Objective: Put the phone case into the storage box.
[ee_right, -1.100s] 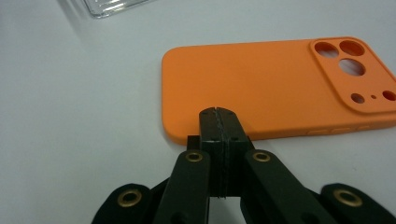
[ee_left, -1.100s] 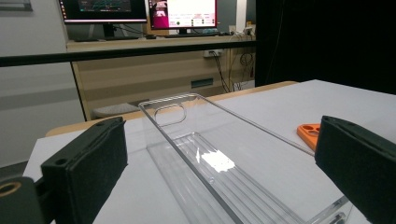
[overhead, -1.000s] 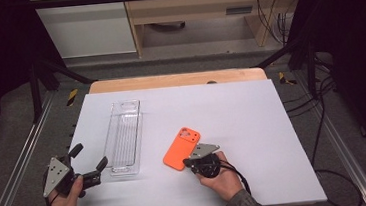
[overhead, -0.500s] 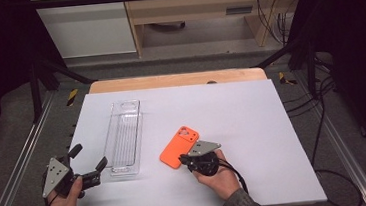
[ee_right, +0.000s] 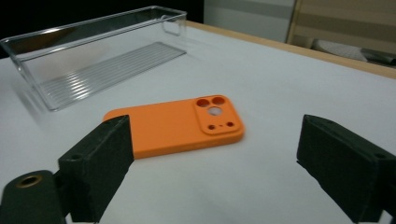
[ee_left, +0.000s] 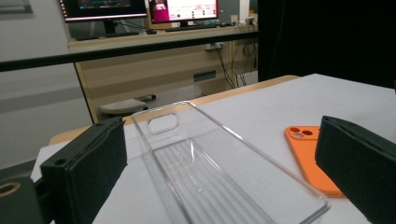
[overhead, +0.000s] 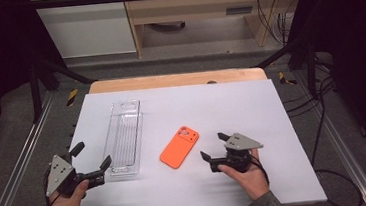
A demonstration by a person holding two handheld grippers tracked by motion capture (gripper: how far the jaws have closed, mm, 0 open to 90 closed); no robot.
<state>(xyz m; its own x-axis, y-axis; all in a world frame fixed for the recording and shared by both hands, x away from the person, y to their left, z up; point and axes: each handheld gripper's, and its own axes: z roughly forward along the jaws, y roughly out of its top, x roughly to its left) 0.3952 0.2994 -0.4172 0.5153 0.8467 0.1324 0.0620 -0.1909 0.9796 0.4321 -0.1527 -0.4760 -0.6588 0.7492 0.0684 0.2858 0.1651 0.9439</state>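
An orange phone case (overhead: pixel 180 147) lies flat on the white table, camera cutout at its far end. My right gripper (overhead: pixel 213 146) hovers just right of it, apart from it. Its jaws have just been opening and stand open with nothing between them. In the right gripper view the phone case (ee_right: pixel 177 123) lies a little ahead of the right gripper (ee_right: pixel 215 172). A clear plastic tray (overhead: pixel 125 138) lies left of the case, empty. My left gripper (overhead: pixel 93 156) is open at the tray's near left corner. In the left gripper view the left gripper (ee_left: pixel 224 179) frames the tray (ee_left: pixel 210 172), with the phone case (ee_left: pixel 310 154) to its right.
The white table top (overhead: pixel 251 102) has a wooden strip (overhead: pixel 179 79) along its far edge. Metal rails (overhead: pixel 20 162) run along both sides, and cables (overhead: pixel 318 121) lie on the floor at the right. In the right gripper view the tray (ee_right: pixel 93 51) stands beyond the case.
The right gripper has opened, let go of the orange case's near end and drawn back to the right. The case stays flat on the table. The left gripper has lifted slightly.
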